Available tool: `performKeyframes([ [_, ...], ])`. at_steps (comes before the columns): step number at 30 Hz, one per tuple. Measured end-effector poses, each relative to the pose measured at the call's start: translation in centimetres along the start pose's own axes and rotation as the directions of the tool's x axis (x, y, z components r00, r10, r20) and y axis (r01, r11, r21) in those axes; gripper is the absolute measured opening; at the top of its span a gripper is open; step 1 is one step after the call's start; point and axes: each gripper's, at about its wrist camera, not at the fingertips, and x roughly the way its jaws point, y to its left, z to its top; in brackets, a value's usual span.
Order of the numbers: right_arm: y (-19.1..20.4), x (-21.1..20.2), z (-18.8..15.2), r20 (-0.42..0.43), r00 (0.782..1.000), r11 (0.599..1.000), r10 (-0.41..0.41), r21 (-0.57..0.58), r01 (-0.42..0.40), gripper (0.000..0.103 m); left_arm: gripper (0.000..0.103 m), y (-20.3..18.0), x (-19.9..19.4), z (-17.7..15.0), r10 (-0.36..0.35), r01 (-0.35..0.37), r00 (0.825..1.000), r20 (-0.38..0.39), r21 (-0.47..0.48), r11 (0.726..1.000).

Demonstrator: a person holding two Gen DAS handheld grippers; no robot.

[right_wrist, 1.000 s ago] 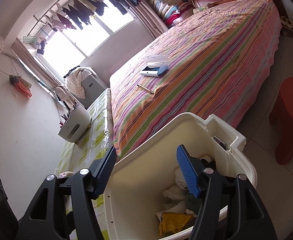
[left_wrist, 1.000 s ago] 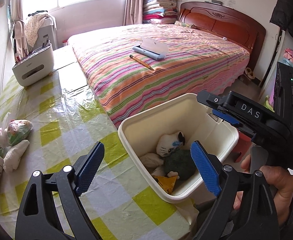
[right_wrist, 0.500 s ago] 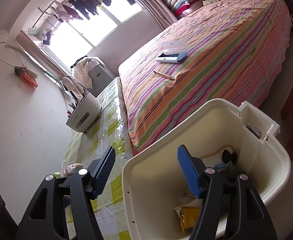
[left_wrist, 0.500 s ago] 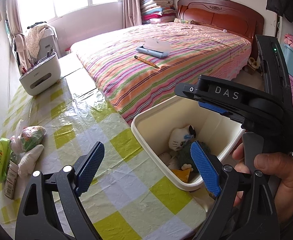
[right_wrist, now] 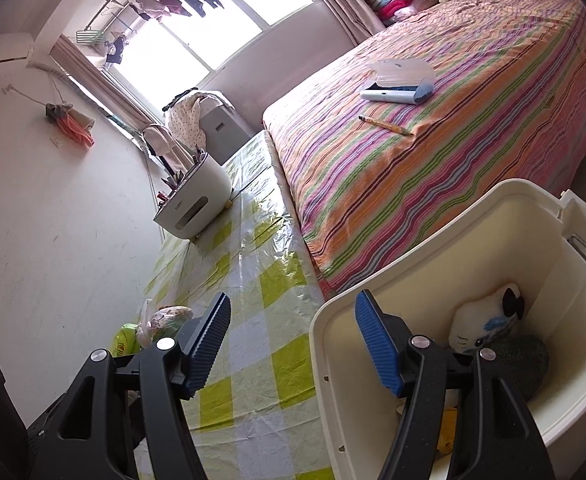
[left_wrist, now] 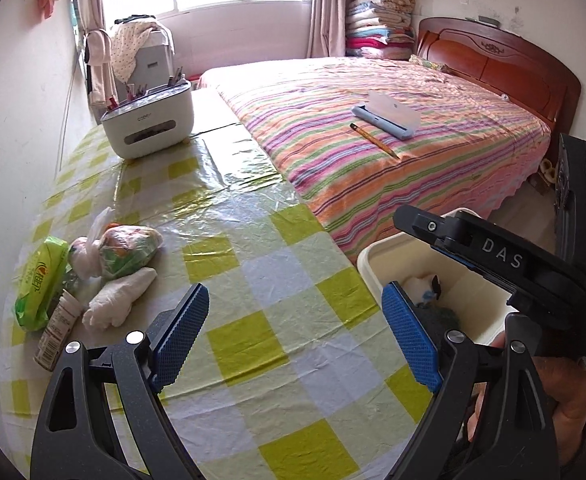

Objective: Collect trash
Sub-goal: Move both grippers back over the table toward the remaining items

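A: Where does the trash sit right now?

B: In the left wrist view it is a small pile at about nine o'clock on the worktop (left_wrist: 277, 280): a knotted plastic bag (left_wrist: 127, 246), a crumpled white tissue (left_wrist: 119, 300), a green wipes packet (left_wrist: 41, 282) and a small bottle (left_wrist: 57, 330) lying on its side. They touch or overlap one another near the wall.

A: And the bin?

B: The cream bin (right_wrist: 445, 248) is at about three o'clock, off the worktop's edge beside the bed (left_wrist: 393, 140). A white plush toy (right_wrist: 481, 326) and some dark and yellow scraps already lie in it.

A: What are the grippers doing?

B: The left hand-held gripper (left_wrist: 295, 334) is spread wide with nothing between its pads, hovering over the checked cloth. The right hand-held gripper (right_wrist: 293, 342) is also wide apart and empty, one finger over the cloth, the other over the bin's rim.

A: What could go wrong from here?

B: My guess is the pile itself. The items lie so close that closing on one may drag or knock a neighbour, and the bottle could roll. The bag looks slack, so a shallow pinch might slip. The glossy cover could also bunch up if a finger scrapes it.
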Motion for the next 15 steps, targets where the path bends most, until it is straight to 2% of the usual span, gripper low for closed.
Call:
performKeyframes([
  [5,1.6,1.0,-0.6,-0.022,1.0,1.0,0.013,-0.026,-0.014,0.063,0.087,5.0,-1.1,0.3,0.099,-0.098,0.995,0.015,-0.054,0.994],
  [10,2.7,1.6,-1.0,-0.035,0.999,0.999,0.02,-0.047,-0.021,0.063,0.087,10.4,-2.0,0.3,0.234,-0.233,0.972,0.011,-0.072,0.97],
  [15,3.8,2.2,-1.5,-0.048,0.999,0.998,0.026,-0.059,-0.029,0.063,0.087,15.3,-1.9,0.1,0.318,-0.319,0.948,-0.03,-0.088,0.944],
])
